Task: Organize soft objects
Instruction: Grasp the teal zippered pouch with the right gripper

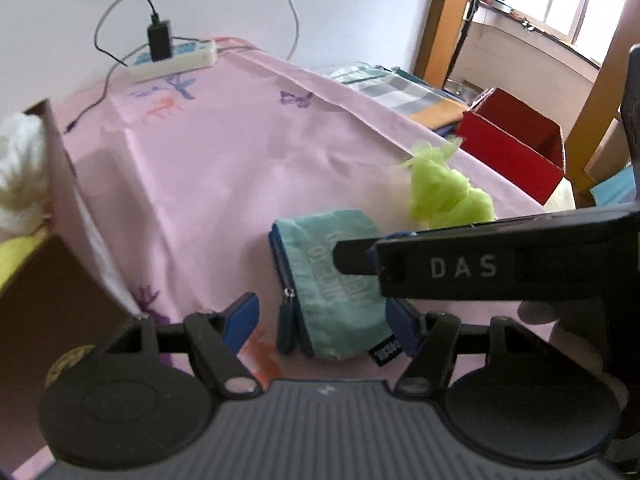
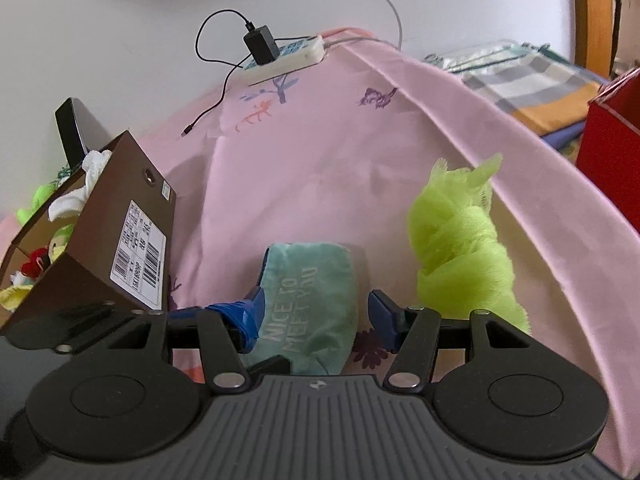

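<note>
A teal zip pouch (image 1: 336,276) printed "NICE TO MEET YOU" lies flat on the pink sheet (image 1: 224,152). My left gripper (image 1: 322,320) is open and straddles its near end, with the left pad clear of the fabric. A black finger (image 1: 440,268) of the right gripper crosses over the pouch's right side. In the right wrist view the pouch (image 2: 316,296) also lies between the blue pads of my right gripper (image 2: 316,316), which is open. A crumpled lime-green mesh cloth (image 1: 444,192) (image 2: 460,248) sits just right of the pouch.
A brown cardboard box (image 2: 120,240) at the left holds white, green and red soft items. A red box (image 1: 516,140) stands off the sheet's right edge. A power strip (image 2: 288,60) with a charger and cables lies at the far side by the wall.
</note>
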Demonstrator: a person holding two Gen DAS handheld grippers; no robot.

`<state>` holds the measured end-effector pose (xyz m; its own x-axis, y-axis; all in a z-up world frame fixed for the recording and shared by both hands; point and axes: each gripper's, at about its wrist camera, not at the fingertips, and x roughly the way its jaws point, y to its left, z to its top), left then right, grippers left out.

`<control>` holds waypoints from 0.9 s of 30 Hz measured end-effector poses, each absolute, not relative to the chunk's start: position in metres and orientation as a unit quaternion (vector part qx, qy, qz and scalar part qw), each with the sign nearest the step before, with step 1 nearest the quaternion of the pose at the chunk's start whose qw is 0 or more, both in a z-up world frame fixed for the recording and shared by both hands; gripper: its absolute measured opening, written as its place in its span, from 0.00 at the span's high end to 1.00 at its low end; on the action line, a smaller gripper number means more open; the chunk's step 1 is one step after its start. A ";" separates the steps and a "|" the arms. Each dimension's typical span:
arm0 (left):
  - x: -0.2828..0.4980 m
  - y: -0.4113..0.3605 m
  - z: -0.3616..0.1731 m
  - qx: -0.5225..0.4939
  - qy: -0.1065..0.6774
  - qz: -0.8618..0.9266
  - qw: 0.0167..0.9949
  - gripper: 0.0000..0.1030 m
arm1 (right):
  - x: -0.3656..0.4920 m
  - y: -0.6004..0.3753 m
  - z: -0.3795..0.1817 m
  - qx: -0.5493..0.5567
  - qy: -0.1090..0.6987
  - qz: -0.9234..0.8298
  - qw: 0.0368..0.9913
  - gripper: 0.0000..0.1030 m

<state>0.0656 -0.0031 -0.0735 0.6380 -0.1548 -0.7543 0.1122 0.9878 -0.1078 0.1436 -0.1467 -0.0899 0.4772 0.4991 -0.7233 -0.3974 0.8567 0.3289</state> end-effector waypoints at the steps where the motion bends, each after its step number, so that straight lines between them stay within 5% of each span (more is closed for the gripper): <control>1: 0.068 -0.002 -0.076 -0.028 0.422 -0.075 0.903 0.34 | 0.145 -0.146 -0.091 0.061 0.442 0.263 0.855 0.59; 12: 0.089 0.003 -0.089 -0.050 0.432 -0.101 0.895 0.37 | 0.152 -0.133 -0.100 0.063 0.469 0.273 0.838 0.67; 27: 0.085 0.010 -0.083 -0.106 0.421 -0.140 0.890 0.67 | 0.152 -0.128 -0.090 0.063 0.476 0.283 0.830 0.86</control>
<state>0.0848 0.0104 -0.0828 0.6057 -0.3381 -0.7203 0.1587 0.9384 -0.3070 0.1518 -0.1277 -0.0901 0.3869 0.5291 -0.7552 -0.4097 0.8324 0.3733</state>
